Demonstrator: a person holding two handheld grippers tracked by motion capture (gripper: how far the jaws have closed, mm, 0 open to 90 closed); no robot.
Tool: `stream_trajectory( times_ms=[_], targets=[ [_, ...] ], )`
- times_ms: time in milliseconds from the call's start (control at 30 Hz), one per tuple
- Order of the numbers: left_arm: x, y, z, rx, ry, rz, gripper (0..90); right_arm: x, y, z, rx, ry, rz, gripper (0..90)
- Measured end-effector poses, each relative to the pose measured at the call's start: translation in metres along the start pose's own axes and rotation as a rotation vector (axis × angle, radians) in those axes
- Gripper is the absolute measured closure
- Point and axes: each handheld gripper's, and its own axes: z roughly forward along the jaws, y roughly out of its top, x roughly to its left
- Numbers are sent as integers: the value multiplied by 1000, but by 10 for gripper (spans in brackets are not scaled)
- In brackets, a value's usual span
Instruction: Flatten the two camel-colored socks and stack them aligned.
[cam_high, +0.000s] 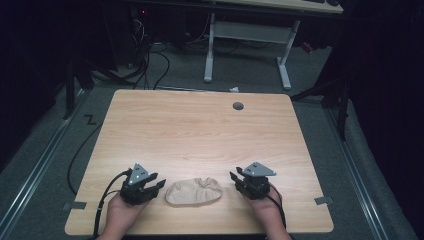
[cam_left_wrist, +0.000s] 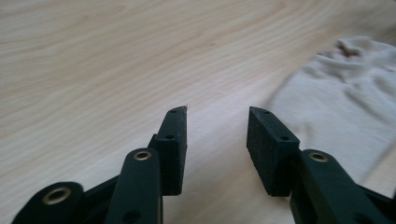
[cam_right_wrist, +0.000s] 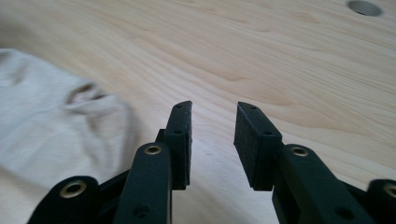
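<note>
Work on the beige sock (cam_high: 194, 191) looks barely begun, as far as I can judge: it lies crumpled and flat on the wooden surface (cam_high: 200, 135), near my edge, between my two grippers, and nothing has hold of it yet. Grasping it, and whatever handling follows, is all still ahead.

My left gripper (cam_high: 159, 183) sits just left of the sock, resting low by the surface in my left hand (cam_high: 122, 212). Its fingers (cam_left_wrist: 173, 140) stand partly open with bare wood showing in the gap between them; they hold nothing, and in the left gripper view the sock's (cam_left_wrist: 345, 98) nearest edge lies just off to their right, close but apart.

My right gripper (cam_high: 233, 176) sits just right of the sock. Its fingers (cam_right_wrist: 256, 140) are likewise partly open and empty, wood grain visible between them, with the sock (cam_right_wrist: 56, 121) off to their left, near but not touching. A round grey grommet (cam_high: 238, 106) sits far back on the surface.
</note>
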Motion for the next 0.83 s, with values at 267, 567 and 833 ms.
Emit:
stream_trajectory(
  times_ms=[267, 567, 833],
  targets=[
    [47, -10, -2, 27, 95, -92, 548, -41, -13, -1, -6, -101, 108, 618],
    [54, -7, -3, -5, 112, -113, 538, -63, -26, -4, 14, -172, 136, 609],
    [48, -7, -4, -1, 85, -90, 525, -63, -28, -4, 16, -170, 146, 596]
  ],
)
